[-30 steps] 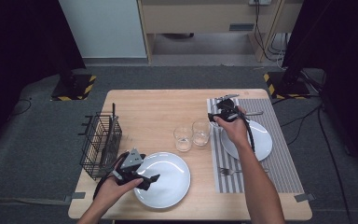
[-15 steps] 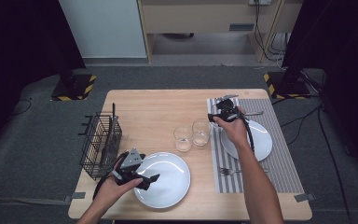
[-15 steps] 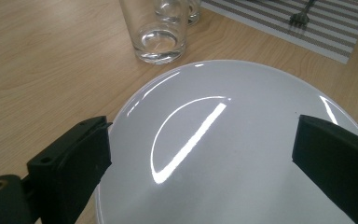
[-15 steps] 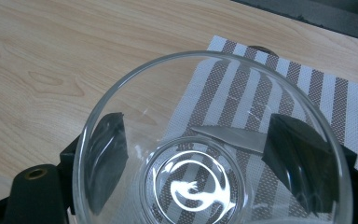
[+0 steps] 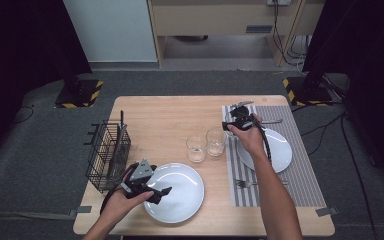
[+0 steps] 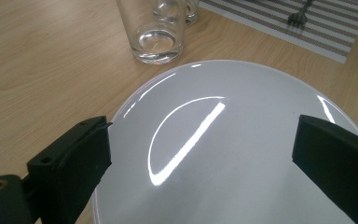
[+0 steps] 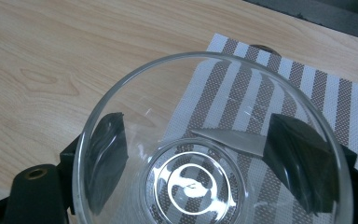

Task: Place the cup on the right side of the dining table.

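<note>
On the striped placemat's (image 5: pixel 300 185) far left corner, the right gripper (image 5: pixel 239 120) clamps a clear glass (image 7: pixel 214 154), apparently lifted a little. Near the table's front edge, the left gripper (image 5: pixel 156 190) hovers with jaws spread wide above the white plate (image 6: pixel 233 140)

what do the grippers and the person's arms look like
Both grippers are black with two blocky, flat-faced jaws. The left gripper carries a grey three-cornered plate on top, and the right gripper trails a black cable along the forearm. Both forearms are bare, with no sleeves in view.
</note>
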`<state>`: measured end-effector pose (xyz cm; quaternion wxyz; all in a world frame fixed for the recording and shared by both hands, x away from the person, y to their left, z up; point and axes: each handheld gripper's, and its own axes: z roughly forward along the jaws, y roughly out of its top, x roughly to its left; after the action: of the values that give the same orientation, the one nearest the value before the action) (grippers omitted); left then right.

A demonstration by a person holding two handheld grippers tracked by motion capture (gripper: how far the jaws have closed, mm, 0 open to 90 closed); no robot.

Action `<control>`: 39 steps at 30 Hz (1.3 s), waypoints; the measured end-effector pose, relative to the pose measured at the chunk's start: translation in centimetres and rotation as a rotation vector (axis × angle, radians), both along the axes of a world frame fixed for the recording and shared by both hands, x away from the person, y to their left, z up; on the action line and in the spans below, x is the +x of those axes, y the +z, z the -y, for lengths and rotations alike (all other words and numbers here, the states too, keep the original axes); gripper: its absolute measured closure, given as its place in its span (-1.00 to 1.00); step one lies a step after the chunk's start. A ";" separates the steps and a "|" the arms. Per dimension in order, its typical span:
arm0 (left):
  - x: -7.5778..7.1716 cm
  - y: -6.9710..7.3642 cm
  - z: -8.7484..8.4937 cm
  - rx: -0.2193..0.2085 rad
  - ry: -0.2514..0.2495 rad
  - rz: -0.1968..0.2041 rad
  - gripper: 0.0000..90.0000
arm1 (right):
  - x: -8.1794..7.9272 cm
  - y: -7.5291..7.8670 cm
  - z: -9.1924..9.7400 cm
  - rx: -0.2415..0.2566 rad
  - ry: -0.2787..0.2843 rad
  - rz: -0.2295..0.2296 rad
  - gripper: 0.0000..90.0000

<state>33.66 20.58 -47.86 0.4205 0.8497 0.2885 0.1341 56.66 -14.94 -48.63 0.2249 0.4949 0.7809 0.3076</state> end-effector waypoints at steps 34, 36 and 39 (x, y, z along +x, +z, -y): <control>-0.1 0.1 -0.1 -0.009 -0.002 -0.003 -0.92 | 0.6 -0.7 0.0 -0.007 -0.010 -0.027 -0.57; -0.1 0.1 -0.1 -0.009 -0.001 -0.003 -0.92 | 0.5 -0.8 0.0 -0.006 -0.013 -0.031 -0.57; -0.1 0.1 -0.1 -0.009 0.000 -0.004 -0.92 | 0.5 -0.8 0.1 -0.004 -0.012 -0.029 -0.57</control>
<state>33.60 20.70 -47.80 0.4236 0.8482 0.2899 0.1310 57.19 -15.02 -49.48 0.2165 0.5037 0.7815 0.2977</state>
